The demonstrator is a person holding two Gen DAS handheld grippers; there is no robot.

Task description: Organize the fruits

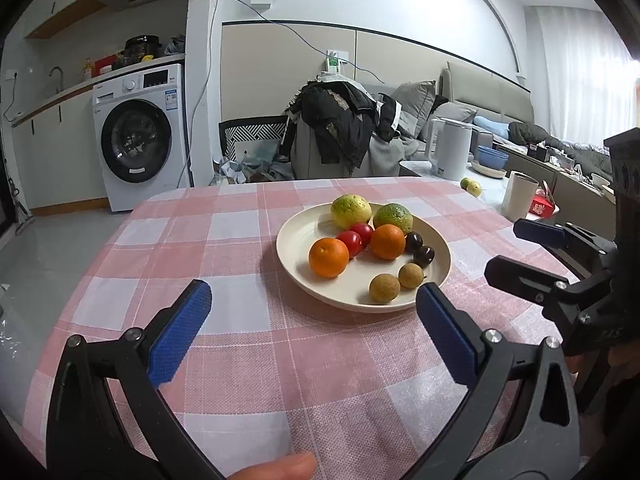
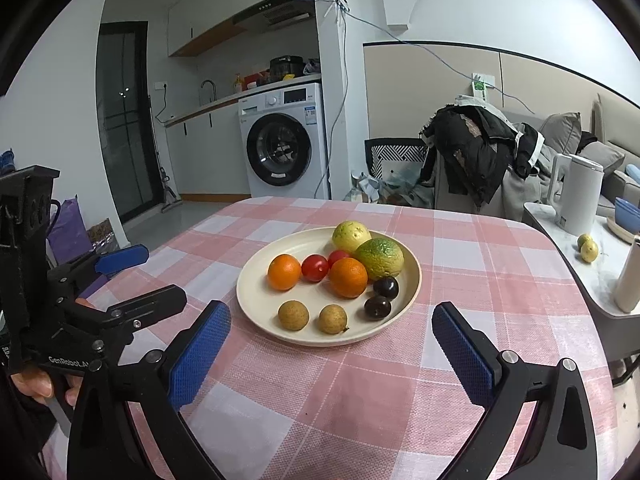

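Setting: a lived-in kitchen and sitting area, with a washing machine behind a table under a pink-and-white checked cloth. Item: one cream plate near the cloth's middle, holding two oranges, two red tomatoes, two dark plums, two tan longans and two larger yellow-green citrus at the far rim. The fruits lay in loose pairs, some touching; skins looked whole. The plate lay straight ahead of the right gripper, between its spread fingers, the longans nearest. From the left gripper it lay ahead and towards the right; by judgement the right had the more direct reach. Both grippers were released, wide apart and holding nothing. Two more small yellow-green fruits sat apart on the side counter to the right.
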